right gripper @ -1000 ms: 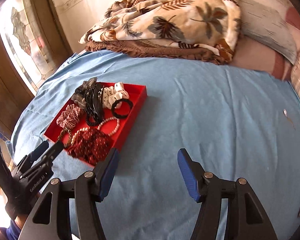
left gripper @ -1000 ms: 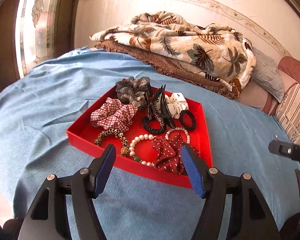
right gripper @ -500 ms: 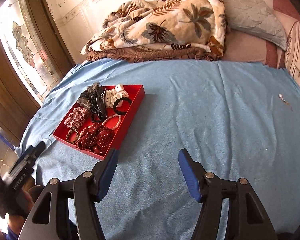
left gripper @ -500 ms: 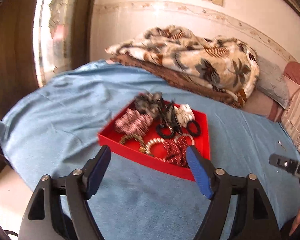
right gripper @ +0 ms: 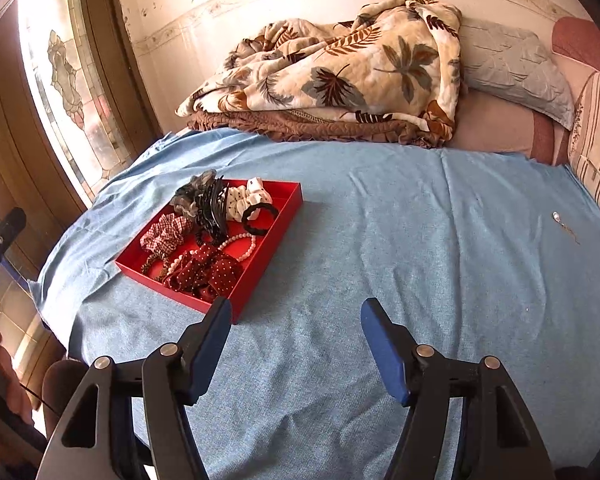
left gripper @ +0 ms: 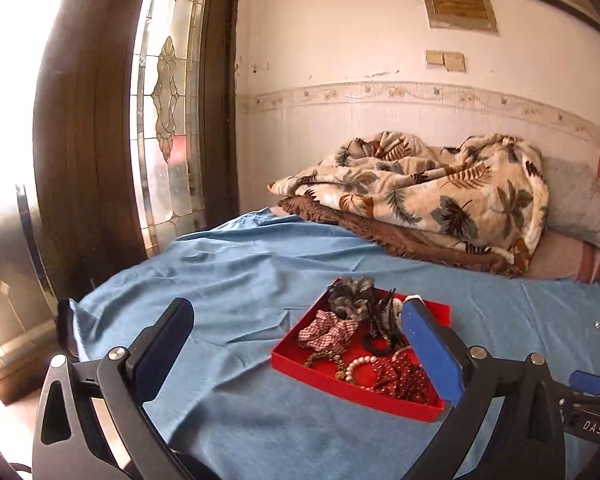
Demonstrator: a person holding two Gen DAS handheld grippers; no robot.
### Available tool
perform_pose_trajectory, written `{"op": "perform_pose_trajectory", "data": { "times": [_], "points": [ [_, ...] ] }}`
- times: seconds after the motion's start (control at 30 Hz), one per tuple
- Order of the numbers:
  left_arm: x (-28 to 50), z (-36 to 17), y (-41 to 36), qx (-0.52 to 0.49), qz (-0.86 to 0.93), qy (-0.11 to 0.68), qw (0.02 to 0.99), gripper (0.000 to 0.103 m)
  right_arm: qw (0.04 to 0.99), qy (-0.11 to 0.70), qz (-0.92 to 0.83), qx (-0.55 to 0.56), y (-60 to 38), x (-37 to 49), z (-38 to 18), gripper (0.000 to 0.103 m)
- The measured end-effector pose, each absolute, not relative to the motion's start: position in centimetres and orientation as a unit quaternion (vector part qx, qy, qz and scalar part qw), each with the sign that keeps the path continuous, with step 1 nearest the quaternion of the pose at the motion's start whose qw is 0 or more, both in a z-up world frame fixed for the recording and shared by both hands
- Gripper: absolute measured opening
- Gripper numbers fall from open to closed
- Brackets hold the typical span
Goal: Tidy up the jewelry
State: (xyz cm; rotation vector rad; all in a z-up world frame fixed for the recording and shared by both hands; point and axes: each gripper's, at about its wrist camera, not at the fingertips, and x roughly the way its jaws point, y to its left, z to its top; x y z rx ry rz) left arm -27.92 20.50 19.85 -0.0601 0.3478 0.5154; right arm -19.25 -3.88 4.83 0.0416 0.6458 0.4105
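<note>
Both grippers, left (left gripper: 296,340) and right (right gripper: 296,332), are hovering with fingers spread, gripping nothing. The red tray (right gripper: 260,276) is sitting on the bed (right gripper: 380,240) at right gripper's 10 o'clock, holding scrunchies, claw clip and pearl bracelet (right gripper: 242,246). A small earring-like piece (right gripper: 556,216) is lying apart at 2 o'clock; likely needing traying.

The left gripper (left gripper: 300,344) has pulled back and swung left: the red tray (left gripper: 324,374) slid from frame centre to lower right, now partly behind its right finger.
</note>
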Motion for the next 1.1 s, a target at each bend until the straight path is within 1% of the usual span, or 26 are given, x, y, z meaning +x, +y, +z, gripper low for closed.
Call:
{"op": "perform_pose_trajectory", "data": {
  "times": [0.07, 0.23, 0.3, 0.37, 0.43, 0.5, 0.83, 1.1],
  "points": [
    [-27.6, 20.3, 20.3, -0.019, 0.248, 0.191, 0.95, 0.103, 0.929, 0.312, 0.199, 0.028, -4.1, -19.4, 4.8, 0.072],
    [-27.3, 20.1, 19.9, -0.016, 0.224, 0.211, 0.951, 0.103, 0.932, 0.301, 0.202, 0.028, -4.1, -19.9, 4.6, 0.073],
    [-26.8, 19.4, 19.7, -0.019, 0.212, 0.232, 0.949, 0.103, 0.933, 0.296, 0.203, 0.017, -3.7, -20.2, 4.4, 0.073],
    [-25.8, 18.3, 19.5, -0.021, 0.192, 0.268, 0.944, 0.103, 0.935, 0.29, 0.202, 0.005, -3.2, -20.5, 4.3, 0.074],
    [-25.0, 16.9, 19.1, -0.026, 0.177, 0.302, 0.936, 0.103, 0.937, 0.284, 0.201, -0.008, -2.9, -20.7, 4.1, 0.076],
    [-24.8, 15.8, 18.6, -0.029, 0.171, 0.32, 0.931, 0.103, 0.939, 0.28, 0.197, -0.022, -2.5, -21.0, 3.8, 0.077],
    [-24.0, 13.5, 17.4, -0.012, 0.158, 0.365, 0.917, 0.103, 0.936, 0.303, 0.175, -0.033, -2.1, -20.1, 2.3, 0.078],
    [-23.9, 11.7, 17.8, -0.02, 0.153, 0.4, 0.904, 0.103, 0.933, 0.318, 0.162, -0.037, -1.8, -19.9, 1.7, 0.08]
  ]
}}
